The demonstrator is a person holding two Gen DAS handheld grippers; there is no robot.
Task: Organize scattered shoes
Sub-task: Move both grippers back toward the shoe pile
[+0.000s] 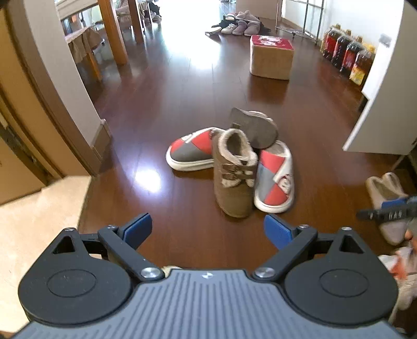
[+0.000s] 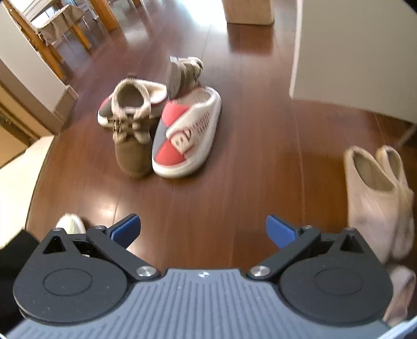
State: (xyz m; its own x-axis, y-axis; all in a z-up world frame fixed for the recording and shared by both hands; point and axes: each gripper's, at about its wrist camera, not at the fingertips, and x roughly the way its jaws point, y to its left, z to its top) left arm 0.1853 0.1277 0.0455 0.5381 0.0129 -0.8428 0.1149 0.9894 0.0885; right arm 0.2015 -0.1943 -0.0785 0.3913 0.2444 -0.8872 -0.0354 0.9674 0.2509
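A heap of shoes lies mid-floor. A brown fleece-lined boot [image 1: 234, 180] [image 2: 133, 133] stands upright between two red, grey and white slippers [image 1: 192, 150] [image 1: 276, 180] [image 2: 186, 135]. A second brown boot [image 1: 256, 127] [image 2: 182, 73] lies tipped over behind them, sole showing. My left gripper [image 1: 208, 230] hangs open just short of the heap, nothing between its blue pads. My right gripper [image 2: 203, 230] is open too, over bare floor nearer than the heap. Its tip [image 1: 385, 210] shows at the right edge of the left wrist view. A pair of beige boots [image 2: 378, 190] [image 1: 388, 198] stands to the right.
A cardboard box [image 1: 271, 57] sits farther back, with more shoes [image 1: 239, 24] behind it. Bottles [image 1: 344, 50] line the right wall. A white cabinet [image 1: 383, 86] juts in at right, wooden table legs [image 1: 112, 31] at back left, a pale tiled step [image 1: 39, 208] at left.
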